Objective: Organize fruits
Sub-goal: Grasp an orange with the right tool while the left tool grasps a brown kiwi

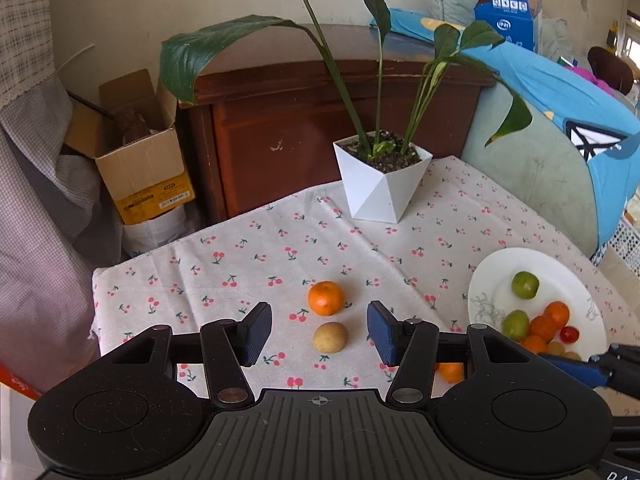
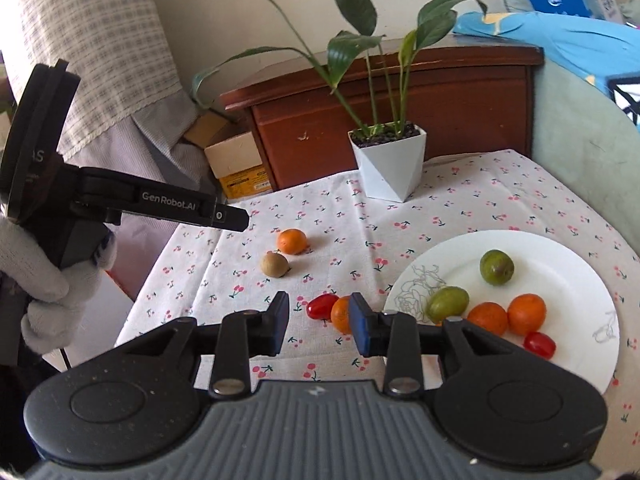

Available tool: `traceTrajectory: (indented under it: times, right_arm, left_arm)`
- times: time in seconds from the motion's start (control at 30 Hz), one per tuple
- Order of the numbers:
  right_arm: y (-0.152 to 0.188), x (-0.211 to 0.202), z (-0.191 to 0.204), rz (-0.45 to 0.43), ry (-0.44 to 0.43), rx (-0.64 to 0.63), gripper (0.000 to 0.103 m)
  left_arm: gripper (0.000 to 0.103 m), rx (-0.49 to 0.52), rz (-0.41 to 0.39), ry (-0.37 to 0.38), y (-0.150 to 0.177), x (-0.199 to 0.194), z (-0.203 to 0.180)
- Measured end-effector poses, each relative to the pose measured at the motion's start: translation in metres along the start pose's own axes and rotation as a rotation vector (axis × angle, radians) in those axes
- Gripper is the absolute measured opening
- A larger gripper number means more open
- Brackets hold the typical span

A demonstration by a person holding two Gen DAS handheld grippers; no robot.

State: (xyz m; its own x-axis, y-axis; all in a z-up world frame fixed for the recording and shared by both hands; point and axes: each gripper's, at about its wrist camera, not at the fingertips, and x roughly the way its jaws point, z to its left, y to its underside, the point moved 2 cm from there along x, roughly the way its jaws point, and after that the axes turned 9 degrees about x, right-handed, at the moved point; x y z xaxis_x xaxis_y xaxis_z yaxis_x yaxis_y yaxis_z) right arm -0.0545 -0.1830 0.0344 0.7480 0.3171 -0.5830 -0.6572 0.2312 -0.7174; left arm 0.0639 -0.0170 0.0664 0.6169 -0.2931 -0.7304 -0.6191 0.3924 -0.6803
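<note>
Black left tongs (image 1: 320,330), lettered "GenRobot.AI", and right tongs (image 2: 319,322) both stand spread, empty.

White plate (image 2: 560,364) with six fruits; four fruits on cherry-print cloth (image 2: 460,204); right tongs (image 2: 318,322) parted, empty

Five fruits (image 2: 526,314) on white plate (image 2: 560,252); four loose (image 2: 293,241) on cloth.
</note>
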Motion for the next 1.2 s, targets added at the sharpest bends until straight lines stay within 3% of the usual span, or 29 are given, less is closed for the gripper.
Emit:
traceTrajectory:
  times: [0.27,0.5,0.9,1.2]
  right_arm:
    - [-0.001,0.032,-0.016,0.047,0.034,0.004,0.035]
    - [0.001,0.044,-0.016,0.05,0.066,-0.053,0.035]
    - [0.01,0.059,-0.003,0.08,0.097,-0.172,0.034]
    - [0.01,0.063,-0.006,0.09,0.097,-0.132,0.031]
  left_arm:
    - [0.051,-0.097,0.076,0.064,0.011,0.032,0.013]
    - [0.05,-0.063,0.106,0.061,0.01,0.058,0.001]
    - [0.047,-0.045,0.124,0.034,0.017,0.069,0.0]
    - [0.033,-0.007,0.128,0.06,0.018,0.071,-0.007]
